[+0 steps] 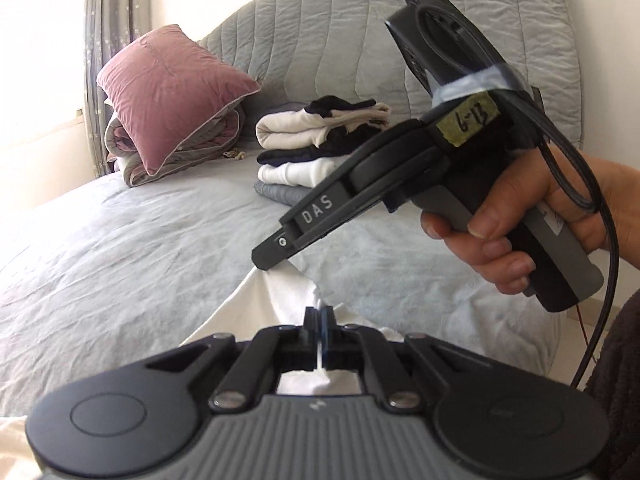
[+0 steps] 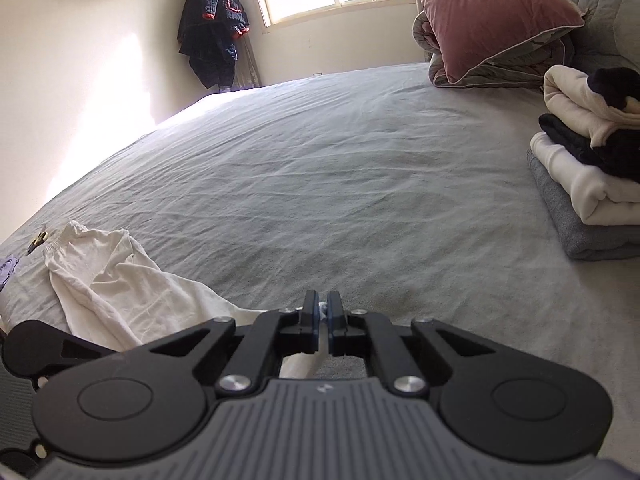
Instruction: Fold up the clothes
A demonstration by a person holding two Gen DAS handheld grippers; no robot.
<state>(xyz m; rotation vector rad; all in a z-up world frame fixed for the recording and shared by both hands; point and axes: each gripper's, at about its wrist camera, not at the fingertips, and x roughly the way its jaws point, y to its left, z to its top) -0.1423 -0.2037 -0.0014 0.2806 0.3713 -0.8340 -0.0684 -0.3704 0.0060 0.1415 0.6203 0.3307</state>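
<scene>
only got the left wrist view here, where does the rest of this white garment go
Observer: In the right wrist view the white garment trails off to the left across the bed sheet, crumpled, not spread flat.
Operator: are the right tongs actually pinching it
Observer: Yes, the right tongs are shut on a thin white edge of cloth.
Operator: anything else lying near the far end of it
Observer: A small dark and gold object lies on the sheet by its far end; too small to tell what it is.
</scene>
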